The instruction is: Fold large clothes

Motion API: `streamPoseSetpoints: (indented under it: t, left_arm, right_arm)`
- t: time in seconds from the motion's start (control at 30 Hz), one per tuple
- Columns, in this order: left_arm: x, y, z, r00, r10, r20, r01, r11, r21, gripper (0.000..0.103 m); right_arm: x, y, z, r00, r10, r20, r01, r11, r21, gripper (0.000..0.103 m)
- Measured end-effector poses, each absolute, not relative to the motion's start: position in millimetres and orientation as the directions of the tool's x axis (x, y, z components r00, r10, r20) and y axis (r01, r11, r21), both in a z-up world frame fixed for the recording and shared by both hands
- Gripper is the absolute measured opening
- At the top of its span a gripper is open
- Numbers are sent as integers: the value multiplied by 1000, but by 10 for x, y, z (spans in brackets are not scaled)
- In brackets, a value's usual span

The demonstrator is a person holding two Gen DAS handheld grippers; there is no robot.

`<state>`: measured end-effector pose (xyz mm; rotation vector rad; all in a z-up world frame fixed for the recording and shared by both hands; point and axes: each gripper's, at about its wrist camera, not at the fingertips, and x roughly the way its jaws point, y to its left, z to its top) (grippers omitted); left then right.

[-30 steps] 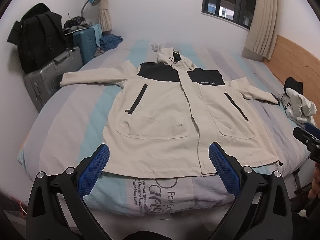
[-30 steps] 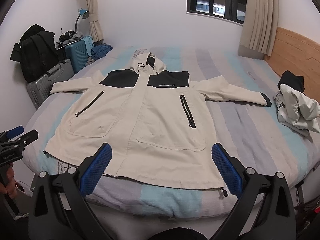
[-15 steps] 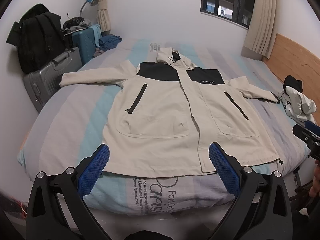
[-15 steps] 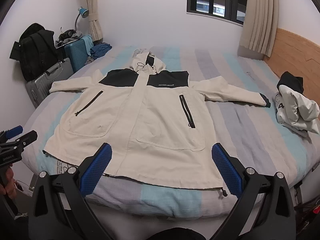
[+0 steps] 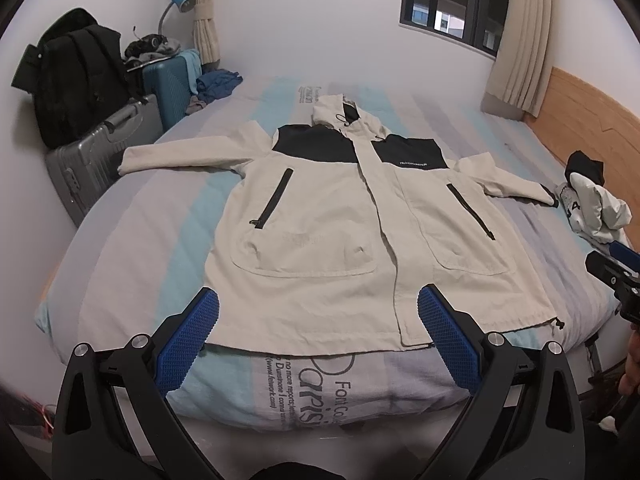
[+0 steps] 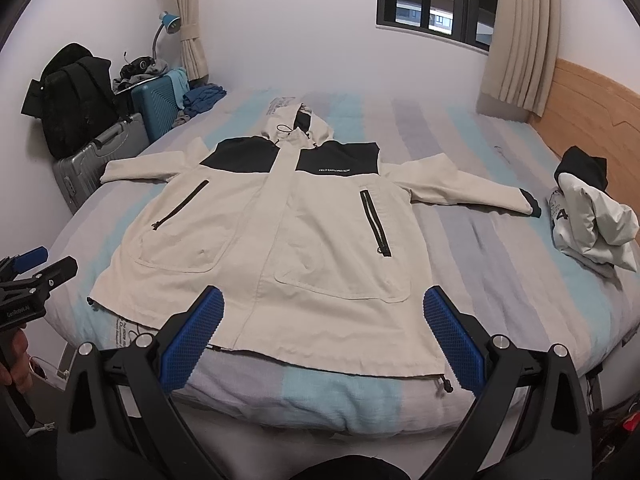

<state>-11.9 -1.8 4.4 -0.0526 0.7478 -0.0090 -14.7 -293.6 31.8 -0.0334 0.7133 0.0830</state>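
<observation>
The left gripper [image 5: 318,334] was held with its jaws spread wide and empty, short of the foot of the bed [image 5: 132,240], its blue pads [image 5: 188,344] framing the jacket's hem. The right gripper [image 6: 324,336] was likewise fully spread and held nothing. Neither touched fabric.

The jacket [image 5: 340,248], cream with black shoulder panels, lay face up and flat across the striped bed, hood toward the far wall, both sleeves stretched out sideways, hem at the near edge.

Judged step: approach before the first fold. Recommended procedure: take each sleeve near the cuff, clamp only one layer of sleeve and no bedsheet, and carry it across the chest without dragging the body. Lift high enough to clear the front placket. Keep the hem on the mattress so the garment does not slide off the near edge.

View differences: the left wrist view showed the full left-hand sleeve [image 5: 188,156] and the printed sheet text below the hem; the right-hand cuff appeared small there. The right wrist view showed the right-hand sleeve [image 6: 460,188] and its dark cuff plainly, plus the second crumpled garment [image 6: 592,220] near the headboard [image 6: 592,104].
</observation>
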Motion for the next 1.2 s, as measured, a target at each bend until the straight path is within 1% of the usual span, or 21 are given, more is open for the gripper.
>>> streamPoseSetpoints:
  t: [0.13, 0.97, 1.2]
  left_arm:
    - [-127, -15, 33, 732, -25, -681, -9, 999, -45, 97]
    - [-102, 26, 34, 720, -40, -693, 5, 999, -53, 97]
    - [-59, 54, 130, 719, -38, -694, -4, 998, -59, 97]
  right_arm:
    - [-144, -2943, 316, 749, 75, -659, -86, 996, 16, 96]
    - [-149, -2879, 310, 744, 50, -667, -72, 997, -6, 96]
    - [-81, -2895, 390, 744, 44, -667, -68, 998, -10, 96]
